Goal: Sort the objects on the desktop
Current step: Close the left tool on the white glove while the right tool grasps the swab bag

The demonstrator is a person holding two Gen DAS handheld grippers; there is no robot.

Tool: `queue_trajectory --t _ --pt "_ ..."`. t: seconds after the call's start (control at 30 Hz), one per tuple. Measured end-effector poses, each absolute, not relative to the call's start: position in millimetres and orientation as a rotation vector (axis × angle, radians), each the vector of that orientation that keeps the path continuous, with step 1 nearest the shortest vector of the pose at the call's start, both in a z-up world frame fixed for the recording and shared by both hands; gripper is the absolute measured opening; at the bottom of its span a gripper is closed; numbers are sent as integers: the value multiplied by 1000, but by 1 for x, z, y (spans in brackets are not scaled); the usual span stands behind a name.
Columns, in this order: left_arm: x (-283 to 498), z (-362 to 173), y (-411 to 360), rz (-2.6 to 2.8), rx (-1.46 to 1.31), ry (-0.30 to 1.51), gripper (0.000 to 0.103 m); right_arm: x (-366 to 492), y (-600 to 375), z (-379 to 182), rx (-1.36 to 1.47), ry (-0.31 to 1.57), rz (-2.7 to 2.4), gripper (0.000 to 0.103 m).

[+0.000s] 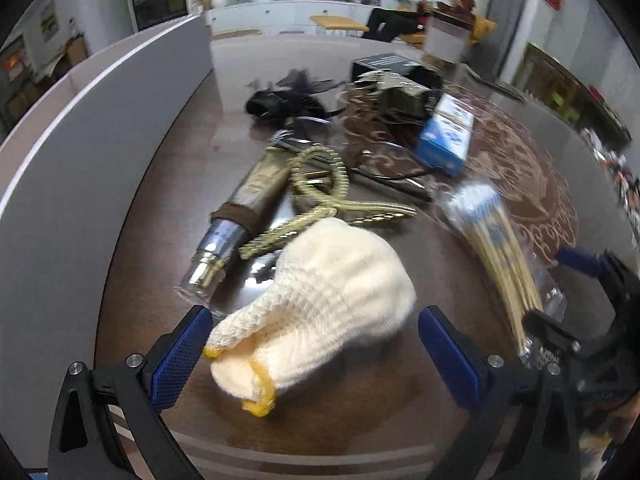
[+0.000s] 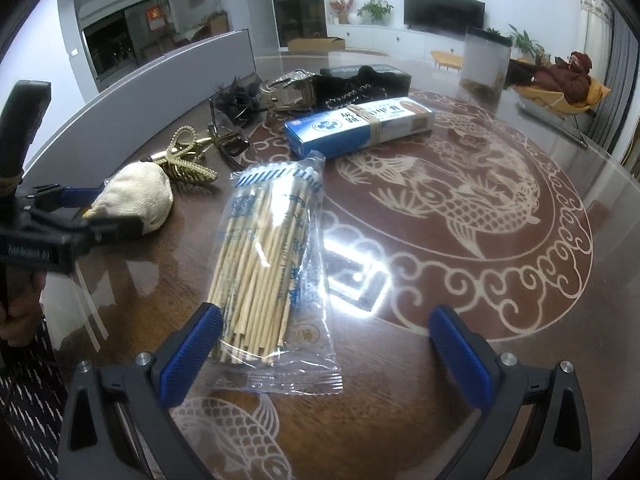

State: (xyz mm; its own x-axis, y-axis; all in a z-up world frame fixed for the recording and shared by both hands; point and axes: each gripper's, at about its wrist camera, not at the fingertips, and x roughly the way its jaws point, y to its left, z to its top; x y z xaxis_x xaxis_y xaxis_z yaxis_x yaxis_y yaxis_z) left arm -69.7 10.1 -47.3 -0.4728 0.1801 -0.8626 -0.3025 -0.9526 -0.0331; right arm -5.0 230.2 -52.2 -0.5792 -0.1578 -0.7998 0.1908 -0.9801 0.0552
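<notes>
The left gripper [image 1: 312, 356] is standing with its two blue fingers spread wide, one on each side of the white knitted glove [image 1: 320, 304], which is lying on the dark table [image 1: 160, 200] between them; the pads are not pressing it. Just beyond the glove, a gold hair clip [image 1: 320, 188] is lying against a brown cosmetic tube [image 1: 244, 216] with a clear cap. Farther away a black feather ornament [image 1: 288, 98] is resting near the grey partition [image 1: 80, 152].

The right gripper [image 2: 324, 354] is also holding its jaws wide apart. Its left finger is touching, or almost touching, the near end of the clear bag of wooden sticks [image 2: 264, 256]; the view is not making this clear. The bag is lying flat at the left edge of the table's fish pattern. Beyond it a blue and white box [image 2: 360, 126] with a rubber band around it is lying across the table, and behind that a black box [image 2: 366, 74] is sitting. On the left of this view, a hand [image 2: 20, 312] is gripping the left gripper's handle.
</notes>
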Motion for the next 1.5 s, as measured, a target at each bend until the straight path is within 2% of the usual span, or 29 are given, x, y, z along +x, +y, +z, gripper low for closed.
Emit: queue_trajectory --t 0.37,0.6,1.1,1.2,1.27,1.3,1.33,1.43,1.5 --pt "-67 -59 26 2488 -1493 316 103 -5 230 -52 1327 58 -2630 103" --pt "-70 -62 21 2458 -1517 228 103 -5 230 -52 1327 58 -2630 103" --pt "-70 -64 17 2463 -1525 224 103 -6 230 -53 1326 56 -2630 103" --pt "-71 -64 17 2462 -1523 221 103 -14 229 -49 1399 75 -2568 103" --pt "-68 -60 18 2474 -1487 221 87 -20 229 -40 1395 84 -2567 103" --pt "-67 -57 17 2477 -1461 215 62 -26 228 -33 1377 89 -2569 103" --pt "-66 -55 18 2472 -1449 218 50 -32 226 -28 1373 95 -2561 103" --pt "-64 -53 17 2482 -1433 214 37 -51 215 -30 1412 110 -2507 103" --pt "-61 -49 12 2493 -1420 166 34 -64 201 -36 1440 141 -2462 103"
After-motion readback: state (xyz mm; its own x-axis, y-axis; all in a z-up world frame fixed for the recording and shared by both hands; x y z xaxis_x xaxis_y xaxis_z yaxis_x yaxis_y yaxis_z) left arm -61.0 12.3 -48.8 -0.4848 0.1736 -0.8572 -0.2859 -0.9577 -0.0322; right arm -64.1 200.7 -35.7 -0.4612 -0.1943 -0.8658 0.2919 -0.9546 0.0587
